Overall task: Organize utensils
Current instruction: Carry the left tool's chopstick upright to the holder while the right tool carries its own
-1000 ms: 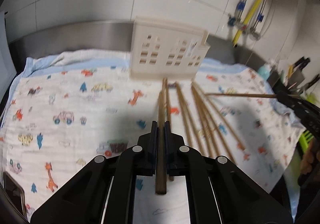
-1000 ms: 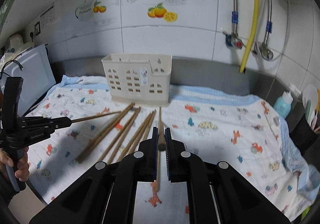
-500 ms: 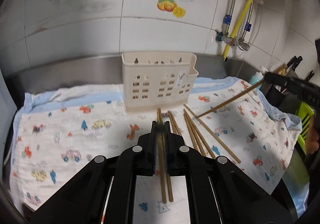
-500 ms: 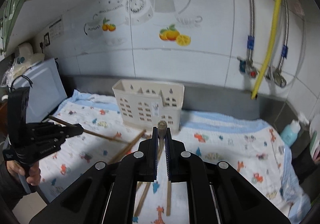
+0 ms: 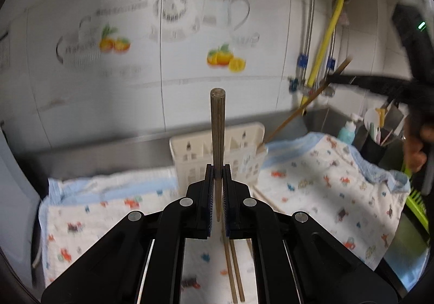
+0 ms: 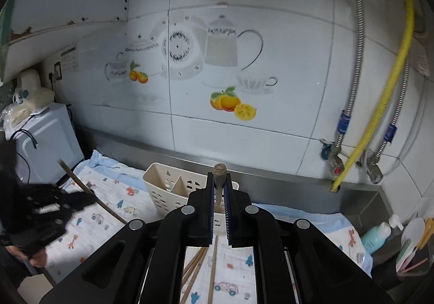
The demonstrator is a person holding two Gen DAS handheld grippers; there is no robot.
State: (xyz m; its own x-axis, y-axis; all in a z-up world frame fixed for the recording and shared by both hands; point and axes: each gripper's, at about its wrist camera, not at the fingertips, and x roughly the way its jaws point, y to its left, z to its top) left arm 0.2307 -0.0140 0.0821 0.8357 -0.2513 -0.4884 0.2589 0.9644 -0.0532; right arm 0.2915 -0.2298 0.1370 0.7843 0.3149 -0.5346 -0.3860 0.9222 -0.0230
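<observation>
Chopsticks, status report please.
Left gripper shut on one chopstick. Right gripper shut on another. Both above the holder. Path clear.

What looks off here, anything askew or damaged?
Loose chopsticks lie fanned at uneven angles on the printed cloth, outside the cream holder. The wall at upper left in the right wrist view shows chipped, peeling patches. Nothing spilled.

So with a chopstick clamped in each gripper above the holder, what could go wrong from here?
The left gripper grips its chopstick low, leaving a long free end that might pivot or slip. The right gripper's chopstick already angles toward the cream holder; both arriving together could collide. Loose chopsticks remain on the cloth.
</observation>
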